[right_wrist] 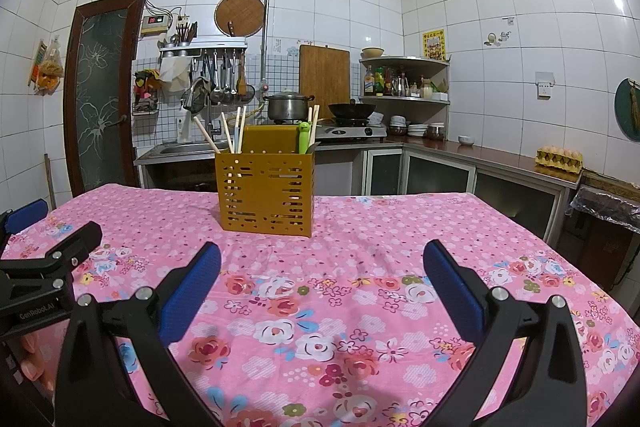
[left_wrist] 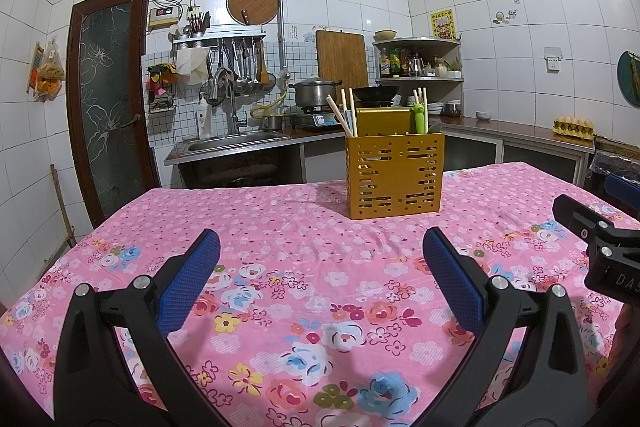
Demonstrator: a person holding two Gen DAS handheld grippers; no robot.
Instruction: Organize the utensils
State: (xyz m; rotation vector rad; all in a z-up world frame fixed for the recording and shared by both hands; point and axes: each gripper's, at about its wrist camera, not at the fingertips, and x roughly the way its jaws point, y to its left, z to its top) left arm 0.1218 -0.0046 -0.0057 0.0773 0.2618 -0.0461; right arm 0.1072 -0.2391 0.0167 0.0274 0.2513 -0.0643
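Observation:
A mustard-yellow perforated utensil holder (left_wrist: 395,177) stands upright on the pink floral tablecloth (left_wrist: 304,267), far centre. It holds several wooden chopsticks (left_wrist: 344,115) on its left side and a green utensil (left_wrist: 420,117) with more chopsticks on its right. My left gripper (left_wrist: 320,255) is open and empty, hovering over the cloth short of the holder. In the right wrist view the holder (right_wrist: 265,194) sits ahead and left, with the chopsticks (right_wrist: 234,133). My right gripper (right_wrist: 322,259) is open and empty over the cloth.
The right gripper's body shows at the left view's right edge (left_wrist: 600,247); the left gripper's body shows at the right view's left edge (right_wrist: 44,275). Behind the table are a sink counter (left_wrist: 236,143), stove with pot (left_wrist: 314,93) and wok, corner shelf, and egg tray (right_wrist: 560,159).

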